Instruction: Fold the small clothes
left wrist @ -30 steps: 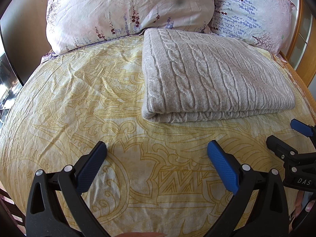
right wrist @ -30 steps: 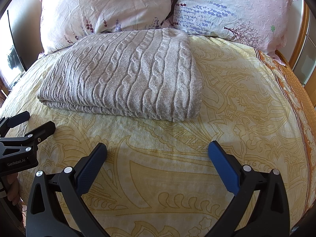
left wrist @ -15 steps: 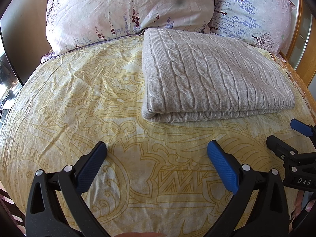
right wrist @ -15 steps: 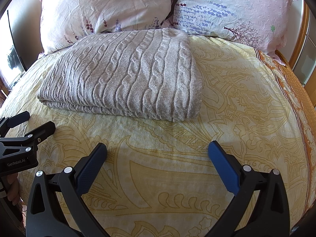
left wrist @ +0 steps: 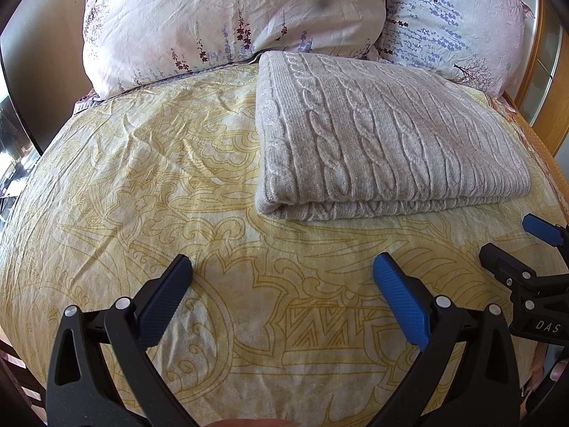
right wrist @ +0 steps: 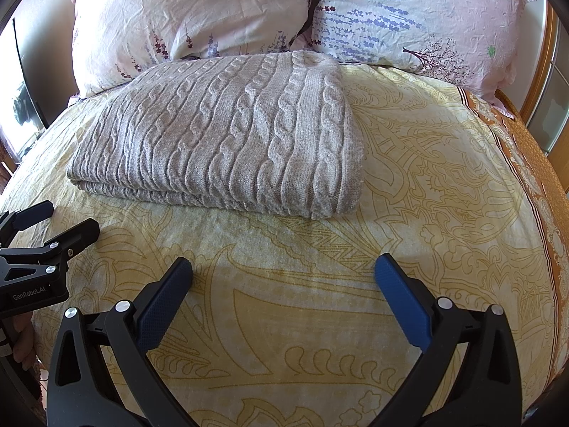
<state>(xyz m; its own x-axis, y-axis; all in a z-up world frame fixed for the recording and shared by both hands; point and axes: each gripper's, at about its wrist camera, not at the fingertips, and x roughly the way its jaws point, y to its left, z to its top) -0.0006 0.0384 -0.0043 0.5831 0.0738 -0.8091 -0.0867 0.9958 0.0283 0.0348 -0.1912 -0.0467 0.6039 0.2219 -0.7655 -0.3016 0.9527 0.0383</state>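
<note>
Where it lies folded flat, the grey cable-knit sweater [left wrist: 384,142] looks neat.

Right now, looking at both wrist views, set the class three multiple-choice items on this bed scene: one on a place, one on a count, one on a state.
1. Where does the grey cable-knit garment lie?
A. On the yellow bedspread
B. On the floor
C. On a chair

2. How many pillows sit behind it?
A. One
B. Two
C. Four

3. The garment is:
A. Spread flat
B. Hanging
C. Folded

Answers: 1 A, it rests on the bedspread below the pillows; 2 B, two floral pillows side by side; 3 C, stacked layers show at its near edge, while the left gripper and right gripper are open, apart from it.
</note>
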